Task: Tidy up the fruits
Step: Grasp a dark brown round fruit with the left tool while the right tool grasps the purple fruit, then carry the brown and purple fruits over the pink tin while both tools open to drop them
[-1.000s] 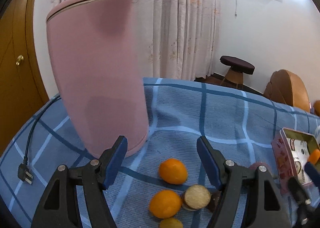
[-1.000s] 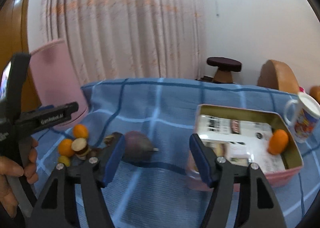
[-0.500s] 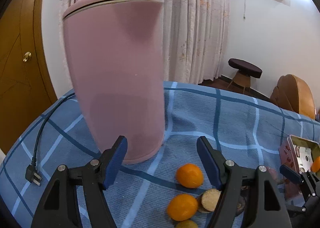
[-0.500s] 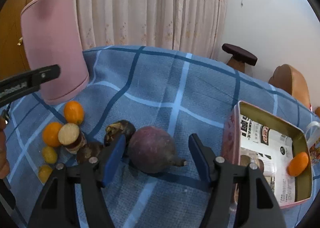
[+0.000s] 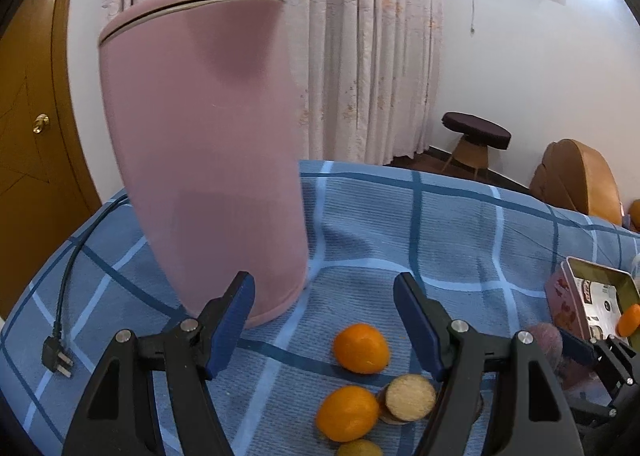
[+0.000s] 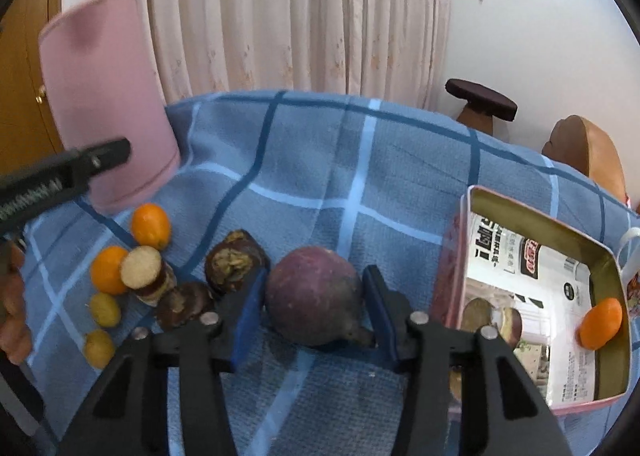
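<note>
A round purple fruit (image 6: 312, 296) lies on the blue checked cloth (image 6: 320, 176). My right gripper (image 6: 314, 280) is closing on it, with both blue pads against its sides. Left of it are two dark brown fruits (image 6: 236, 260), a cut brown piece (image 6: 142, 268), oranges (image 6: 151, 225) and small yellow fruits (image 6: 105, 309). A pink tin (image 6: 532, 216) at the right holds one orange (image 6: 600, 322). My left gripper (image 5: 323, 284) is open and empty above the cloth, with two oranges (image 5: 361, 348) just below and ahead of it.
A tall pink container (image 5: 208, 160) stands on the cloth close to the left finger. A black cord with a plug (image 5: 58, 354) lies at the table's left edge. A mug (image 6: 632, 256) sits behind the tin. A stool (image 5: 476, 134) and curtains are beyond the table.
My right gripper moved down to the purple fruit and narrowed its jaws until the pads reached its sides. The left wrist view shifted slightly left; its jaws stayed the same.
</note>
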Available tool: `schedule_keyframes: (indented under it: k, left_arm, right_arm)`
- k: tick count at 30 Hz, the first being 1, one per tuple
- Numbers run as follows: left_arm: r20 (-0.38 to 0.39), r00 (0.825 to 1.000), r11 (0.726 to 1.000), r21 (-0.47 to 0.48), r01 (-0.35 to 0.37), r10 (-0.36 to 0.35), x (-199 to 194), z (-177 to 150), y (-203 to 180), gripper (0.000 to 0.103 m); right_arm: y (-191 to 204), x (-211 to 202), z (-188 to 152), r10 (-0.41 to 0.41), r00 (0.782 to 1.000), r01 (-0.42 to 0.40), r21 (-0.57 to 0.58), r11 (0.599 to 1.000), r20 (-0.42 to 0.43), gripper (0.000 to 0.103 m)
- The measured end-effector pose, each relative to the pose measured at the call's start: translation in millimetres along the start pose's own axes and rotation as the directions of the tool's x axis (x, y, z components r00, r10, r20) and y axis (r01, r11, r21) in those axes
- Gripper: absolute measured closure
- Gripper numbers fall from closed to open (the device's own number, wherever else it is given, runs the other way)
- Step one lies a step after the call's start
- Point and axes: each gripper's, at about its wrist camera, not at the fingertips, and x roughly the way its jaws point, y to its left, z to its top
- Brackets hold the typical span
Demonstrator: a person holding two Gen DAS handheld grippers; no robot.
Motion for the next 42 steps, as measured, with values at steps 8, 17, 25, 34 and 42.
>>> schedule_keyframes:
  k: [8, 17, 25, 34, 42]
  left_arm:
    - [-0.044, 0.981, 0.982, 0.018, 0.188, -0.187, 1.9, -5.3, -19.3, 0.030]
    - [-0.149, 0.952, 0.939, 0.181, 0.292, -0.267, 14.6, -24.2, -80.2, 0.030]
    - [-0.263, 0.946, 0.941, 0.227, 0.252, -0.190, 49.5, -39.0, -104.2, 0.030]
    - [-0.247, 0.954, 0.943, 0.241, 0.230, -0.170, 49.5, -40.8, -102.9, 0.059]
    - [-0.013, 0.985, 0.970, 0.170, 0.172, -0.172, 7.2, -32.8, -88.4, 0.059]
  right_arm:
    - [-24.7, -51.2, 8.7, -0.005, 0.979, -0.016, 0.101, 0.995, 0.205, 0.051]
    - [-50.6, -85.2, -2.6, -0.155, 0.951, 0.126, 0.122, 0.985, 0.268, 0.051]
    - [-50.8, -87.5, -4.2, -0.135, 0.953, 0.102, 0.132, 0.986, 0.272, 0.051]
    - [-58.9, -81.4, -4.4, -0.140, 0.959, 0.098, 0.172, 0.980, 0.248, 0.051]
    - [-54.5, -87.0, -5.9, -0.204, 0.936, 0.165, 0.153, 0.974, 0.287, 0.051]
